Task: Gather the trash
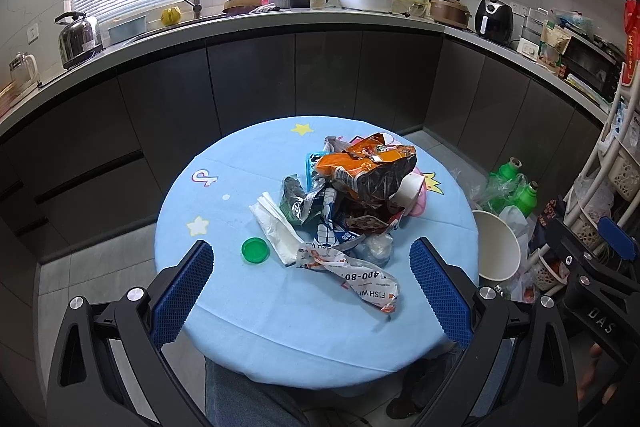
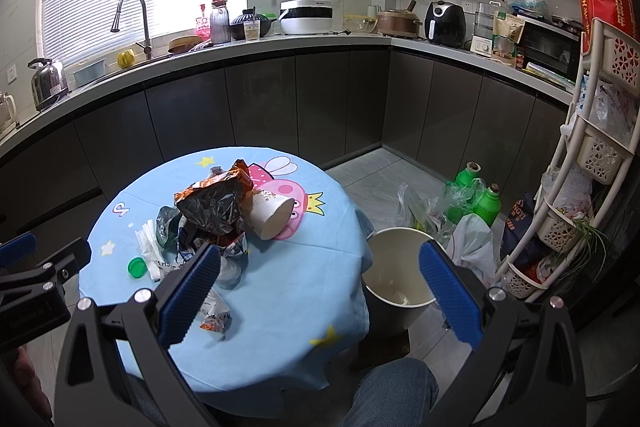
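A heap of trash lies on the round blue table (image 1: 248, 327): an orange snack bag (image 1: 360, 163), a tipped paper cup (image 1: 412, 191), a white tissue (image 1: 276, 227), a green lid (image 1: 255, 250) and a printed white wrapper (image 1: 360, 279). The same cup (image 2: 272, 217) and lid (image 2: 137, 267) show in the right wrist view. A cream waste bin (image 2: 400, 267) stands on the floor right of the table, also seen in the left wrist view (image 1: 498, 247). My left gripper (image 1: 312, 291) is open above the table's near side. My right gripper (image 2: 320, 291) is open and empty between table and bin.
Green bottles (image 2: 476, 191) and plastic bags (image 2: 472, 247) sit on the floor behind the bin. A white basket rack (image 2: 592, 155) stands at the right. Dark cabinets and a cluttered counter (image 1: 280, 19) run behind the table. A person's knee (image 2: 392, 391) is at the table's near edge.
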The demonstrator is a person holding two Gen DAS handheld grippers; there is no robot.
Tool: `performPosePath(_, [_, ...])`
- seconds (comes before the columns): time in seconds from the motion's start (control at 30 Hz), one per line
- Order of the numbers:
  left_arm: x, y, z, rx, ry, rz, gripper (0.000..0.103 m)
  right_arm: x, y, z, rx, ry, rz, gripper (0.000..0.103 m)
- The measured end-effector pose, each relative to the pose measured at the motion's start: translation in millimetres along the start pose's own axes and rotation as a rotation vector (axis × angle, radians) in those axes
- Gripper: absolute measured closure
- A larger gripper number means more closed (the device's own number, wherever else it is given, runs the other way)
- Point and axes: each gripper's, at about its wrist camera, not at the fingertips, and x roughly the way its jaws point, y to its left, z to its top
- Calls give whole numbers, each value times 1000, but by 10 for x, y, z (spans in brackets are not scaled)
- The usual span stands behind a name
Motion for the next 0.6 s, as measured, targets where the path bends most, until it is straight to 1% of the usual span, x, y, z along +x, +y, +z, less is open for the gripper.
performPosePath(0.6, [-25,-6,9,-1,-1,-7,9,-1,8,6,-1,-1,0,3])
